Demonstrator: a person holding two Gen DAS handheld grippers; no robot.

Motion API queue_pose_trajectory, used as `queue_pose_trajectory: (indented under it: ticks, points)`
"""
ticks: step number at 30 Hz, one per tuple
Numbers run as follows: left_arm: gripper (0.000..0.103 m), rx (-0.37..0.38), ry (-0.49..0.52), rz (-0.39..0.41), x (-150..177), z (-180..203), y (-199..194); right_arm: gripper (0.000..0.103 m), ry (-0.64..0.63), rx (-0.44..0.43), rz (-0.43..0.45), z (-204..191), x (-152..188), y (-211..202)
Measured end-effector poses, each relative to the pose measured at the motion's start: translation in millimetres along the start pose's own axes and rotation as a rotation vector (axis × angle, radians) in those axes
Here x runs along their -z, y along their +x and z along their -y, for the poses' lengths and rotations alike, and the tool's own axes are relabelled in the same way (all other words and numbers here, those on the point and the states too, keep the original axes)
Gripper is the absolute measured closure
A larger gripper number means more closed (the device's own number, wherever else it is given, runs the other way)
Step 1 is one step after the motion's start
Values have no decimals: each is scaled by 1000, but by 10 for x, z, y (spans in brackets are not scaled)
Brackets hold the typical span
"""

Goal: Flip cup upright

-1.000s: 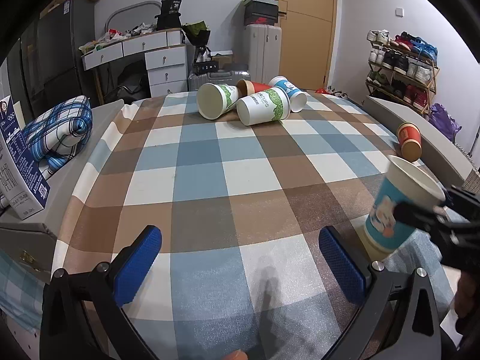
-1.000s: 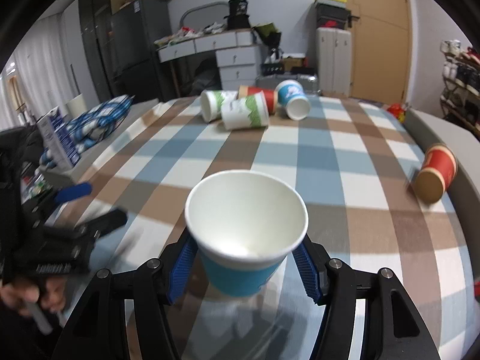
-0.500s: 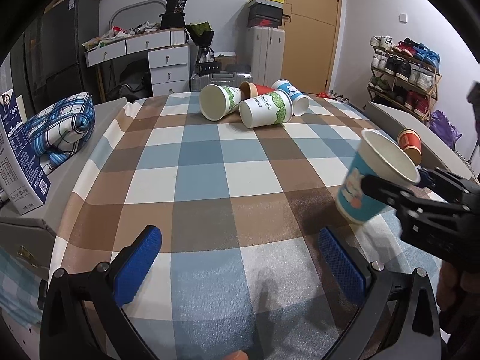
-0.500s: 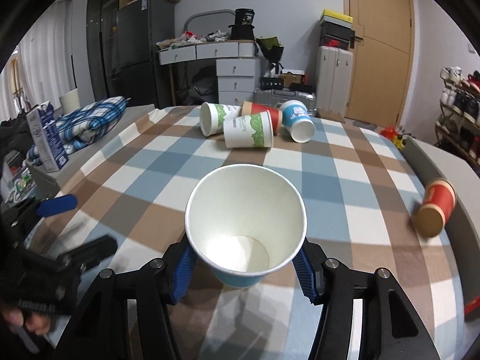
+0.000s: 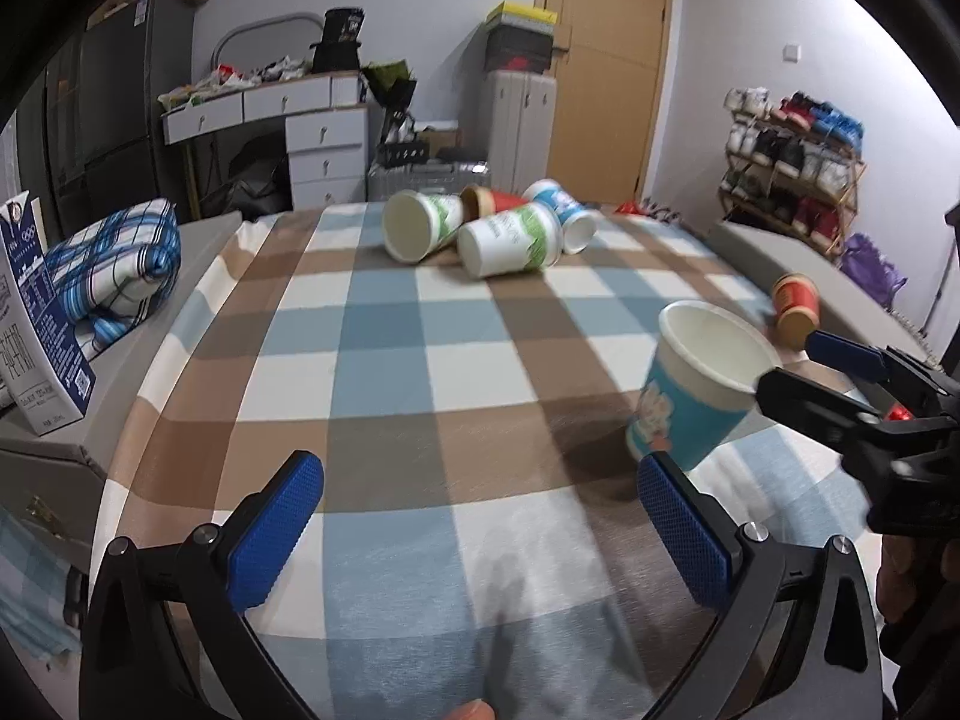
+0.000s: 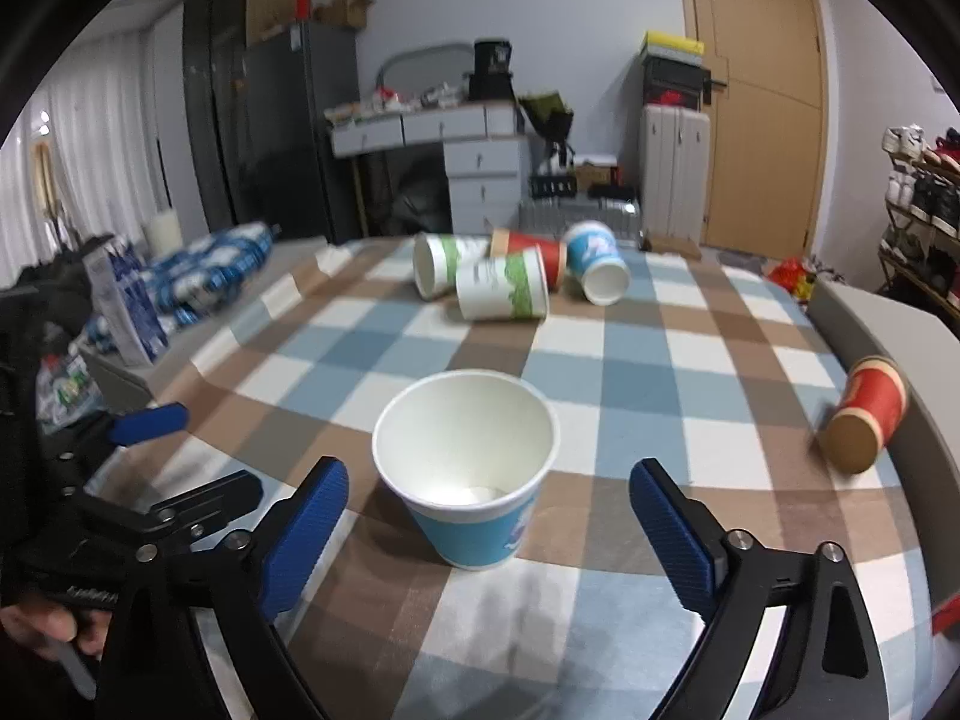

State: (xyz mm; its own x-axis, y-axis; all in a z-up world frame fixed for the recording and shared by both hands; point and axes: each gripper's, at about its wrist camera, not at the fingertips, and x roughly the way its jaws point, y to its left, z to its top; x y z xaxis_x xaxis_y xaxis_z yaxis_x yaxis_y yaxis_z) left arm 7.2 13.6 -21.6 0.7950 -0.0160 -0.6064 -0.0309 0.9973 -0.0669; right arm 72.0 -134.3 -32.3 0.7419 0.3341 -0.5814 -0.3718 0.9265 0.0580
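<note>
A blue paper cup (image 6: 467, 469) stands upright, mouth up, on the checked tablecloth (image 6: 648, 360). My right gripper (image 6: 489, 513) is open, its blue pads on either side of the cup and apart from it. The same cup (image 5: 696, 387) shows in the left wrist view at the right, with the right gripper (image 5: 804, 366) by its rim. My left gripper (image 5: 480, 534) is open and empty over the near part of the tablecloth (image 5: 384, 372).
Several cups lie on their sides at the far end of the table (image 6: 510, 276) (image 5: 486, 234). A red cup (image 6: 867, 414) (image 5: 795, 303) lies at the right edge. A blue carton (image 5: 36, 324) and a plaid cushion (image 5: 114, 267) sit on the left.
My right gripper carried the cup left and set it down on the cloth, then opened and let go of it. My left gripper stayed open and barely moved.
</note>
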Motion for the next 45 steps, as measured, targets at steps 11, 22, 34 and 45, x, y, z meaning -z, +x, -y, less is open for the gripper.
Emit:
queue_pose_trajectory:
  ticks: [11,22,34,45]
  points:
    - [1,62,34,90,-55,230,-222,0,64,-73,112,333,77,-496]
    - [1,63,62,100,-48,328,-207,0,67,-128,143,386,164,-637]
    - [1,69,71,105,-24,361,-238,0,81,-119,166,460,173,-682]
    - [1,61,57,109,-34,332,-248,0,114,-125,180,544,187,-706]
